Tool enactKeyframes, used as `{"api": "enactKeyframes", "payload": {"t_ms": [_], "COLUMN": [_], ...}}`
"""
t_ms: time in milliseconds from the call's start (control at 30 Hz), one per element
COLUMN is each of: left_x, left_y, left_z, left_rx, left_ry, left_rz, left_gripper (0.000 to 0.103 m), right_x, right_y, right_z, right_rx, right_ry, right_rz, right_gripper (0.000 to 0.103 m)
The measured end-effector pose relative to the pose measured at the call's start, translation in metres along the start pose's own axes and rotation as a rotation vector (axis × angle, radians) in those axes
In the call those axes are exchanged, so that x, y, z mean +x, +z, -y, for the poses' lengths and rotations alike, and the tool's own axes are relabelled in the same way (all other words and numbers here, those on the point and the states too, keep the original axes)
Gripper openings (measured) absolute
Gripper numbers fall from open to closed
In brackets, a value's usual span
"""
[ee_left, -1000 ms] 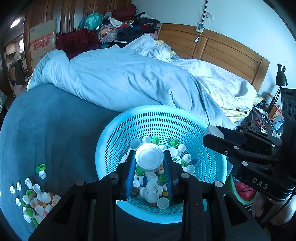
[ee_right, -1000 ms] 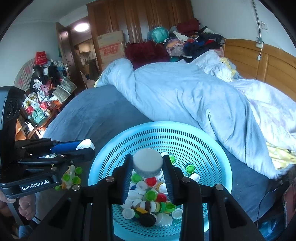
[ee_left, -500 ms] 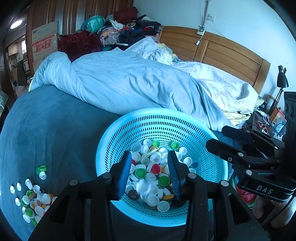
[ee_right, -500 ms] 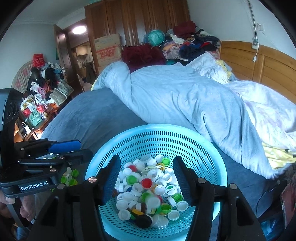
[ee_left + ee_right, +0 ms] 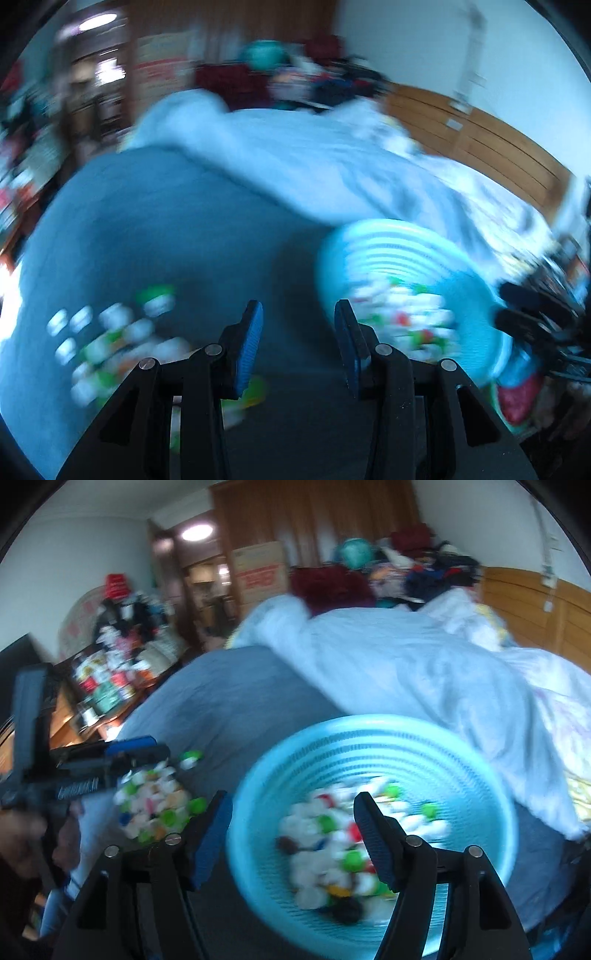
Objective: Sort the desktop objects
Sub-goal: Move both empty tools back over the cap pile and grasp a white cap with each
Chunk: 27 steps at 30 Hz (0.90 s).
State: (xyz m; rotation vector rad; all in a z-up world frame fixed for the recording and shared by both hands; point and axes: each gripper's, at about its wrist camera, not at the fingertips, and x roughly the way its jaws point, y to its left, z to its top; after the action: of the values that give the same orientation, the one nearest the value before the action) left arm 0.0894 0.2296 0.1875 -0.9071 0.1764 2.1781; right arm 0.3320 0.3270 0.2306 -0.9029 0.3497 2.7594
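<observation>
Left gripper [image 5: 298, 314]: jaws spread, nothing between them, over the dark blue bedsheet [image 5: 177, 229].
Right gripper [image 5: 293, 806]: jaws wide apart, empty, above the basket's near rim.
Basket [image 5: 491, 775]: perforated turquoise, holding blurred bottle caps [image 5: 332, 834].
Loose caps [image 5: 110, 343]: piled on the sheet, left of the basket.

a lived-in home bedroom: a bed [image 5: 236, 701] with a rumpled pale duvet [image 5: 406, 672], wooden headboard [image 5: 535, 602], wardrobe [image 5: 314, 517], and heaped clothes [image 5: 424, 568].
</observation>
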Motion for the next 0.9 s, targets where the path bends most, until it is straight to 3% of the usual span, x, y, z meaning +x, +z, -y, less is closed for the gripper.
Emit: {"api": "enactKeyframes", "payload": {"t_ms": [133,200,267,367,500,667,767,900], "left_x": [-0.019,-0.023,-0.025,-0.024,0.005,0.038,0.05,0.066], "left_y": [-0.041,-0.064,-0.083,-0.108,-0.122,-0.128,-0.124,-0.115], "left_z": [-0.104,-0.153,-0.184,-0.22,-0.252,-0.235,-0.223,-0.229], "left_rx": [-0.148,-0.242,-0.308,-0.349,-0.317,-0.183,-0.141,-0.176], "left_ry": [0.17,0.26,0.301,0.342,0.307,0.156,0.158,0.19], "left_rz": [-0.012,-0.047,-0.069,-0.092,-0.155,-0.183,-0.18,-0.178], "left_gripper": [0.035,0.035,0.035,0.035,0.035,0.035,0.035,0.035], "right_x": [0.037,0.061,0.092,0.126,0.142,0.153,0.158,0.165], "right_y": [-0.021,-0.034,-0.047,-0.06,-0.074,-0.082,-0.078,-0.075], "right_z": [-0.057,-0.082,-0.099,-0.117,-0.138,-0.139,-0.138,-0.142], "right_rx": [-0.109,-0.159,-0.18,-0.17,-0.185,-0.176,-0.169,-0.171], "right_ry": [0.117,0.158,0.191,0.218,0.244,0.221,0.203,0.199], "right_rz": [-0.069,-0.096,-0.155,-0.227,-0.28,-0.322,-0.332,-0.342], "right_gripper": [0.073,0.067,0.055,0.054,0.054,0.057,0.057,0.058]}}
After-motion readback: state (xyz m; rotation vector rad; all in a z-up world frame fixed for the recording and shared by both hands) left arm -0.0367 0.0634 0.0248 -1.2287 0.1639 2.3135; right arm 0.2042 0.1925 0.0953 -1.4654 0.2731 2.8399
